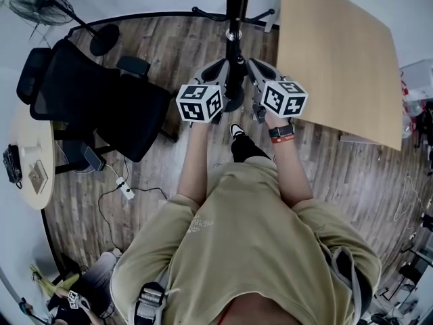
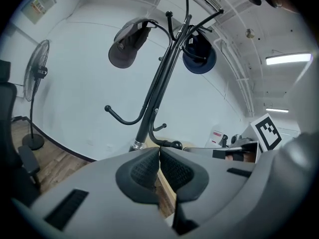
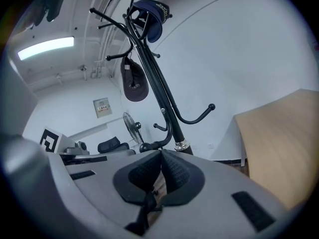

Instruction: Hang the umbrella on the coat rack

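Observation:
The black coat rack (image 1: 235, 39) stands right in front of me, its pole rising between my two grippers. No umbrella shows in any view. My left gripper (image 1: 218, 65) is just left of the pole and my right gripper (image 1: 256, 65) just right of it, both low near the round base. The left gripper (image 2: 159, 151) has its pads pressed together on nothing, aimed up at the rack (image 2: 159, 88). The right gripper (image 3: 161, 153) is likewise shut and empty below the rack (image 3: 154, 78). A low hook (image 2: 167, 144) ends close above the left pads.
A dark cap (image 2: 127, 44) and a blue cap (image 2: 199, 54) hang on the upper hooks. A black office chair (image 1: 101, 100) and a floor fan (image 1: 40, 5) stand to the left, a wooden table (image 1: 338, 59) to the right. A power strip (image 1: 125, 188) lies on the floor.

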Tool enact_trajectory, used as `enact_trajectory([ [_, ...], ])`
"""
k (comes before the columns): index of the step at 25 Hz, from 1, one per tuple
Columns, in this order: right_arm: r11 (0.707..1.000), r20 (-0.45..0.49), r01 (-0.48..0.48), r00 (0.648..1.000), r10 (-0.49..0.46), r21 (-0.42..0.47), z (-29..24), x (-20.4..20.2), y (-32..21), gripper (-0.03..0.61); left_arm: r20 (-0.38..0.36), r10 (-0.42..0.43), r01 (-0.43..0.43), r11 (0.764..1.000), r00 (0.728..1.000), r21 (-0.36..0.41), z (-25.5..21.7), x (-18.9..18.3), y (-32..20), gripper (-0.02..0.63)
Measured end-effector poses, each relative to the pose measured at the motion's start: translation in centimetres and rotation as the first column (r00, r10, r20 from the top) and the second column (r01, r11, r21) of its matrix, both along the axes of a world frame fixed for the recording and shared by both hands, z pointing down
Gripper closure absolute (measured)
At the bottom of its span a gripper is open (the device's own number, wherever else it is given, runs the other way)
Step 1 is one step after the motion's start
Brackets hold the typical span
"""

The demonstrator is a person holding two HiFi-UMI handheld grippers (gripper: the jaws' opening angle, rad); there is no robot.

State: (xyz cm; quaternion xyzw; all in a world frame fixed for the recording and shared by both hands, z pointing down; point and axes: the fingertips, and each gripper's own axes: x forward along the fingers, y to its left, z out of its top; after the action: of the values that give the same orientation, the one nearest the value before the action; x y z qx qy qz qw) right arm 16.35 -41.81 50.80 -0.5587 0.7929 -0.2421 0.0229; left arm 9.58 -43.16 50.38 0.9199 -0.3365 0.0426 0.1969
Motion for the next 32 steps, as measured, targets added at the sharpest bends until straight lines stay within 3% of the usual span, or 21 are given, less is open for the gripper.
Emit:
enact_trajectory([
  [14, 0.99, -0.128, -0.086, 0.987, 0.1, 0.115, -4.5, -0.9, 6.9, 0.563, 0.042, -0.091, 0.082, 0.979, 0.995, 0.186, -5.4, -4.3, 5.8, 0.589],
  [23, 0.972, -0.129, -0.178, 0.972, 0.198, 0.153, -5.1, -1.2, 13.3, 0.563, 0.062, -0.108, 0.09, 0.967, 0.992, 0.239, -5.8, -8.3, 11.1, 0.589],
  [32, 0.966, -0.174, -0.176, 0.962, 0.209, 0.189, -5.4, -2.6, 16.5, 0.563, 0.053, -0.168, 0.146, 0.947, 0.984, 0.285, -6.4, -10.7, 13.5, 0.589],
])
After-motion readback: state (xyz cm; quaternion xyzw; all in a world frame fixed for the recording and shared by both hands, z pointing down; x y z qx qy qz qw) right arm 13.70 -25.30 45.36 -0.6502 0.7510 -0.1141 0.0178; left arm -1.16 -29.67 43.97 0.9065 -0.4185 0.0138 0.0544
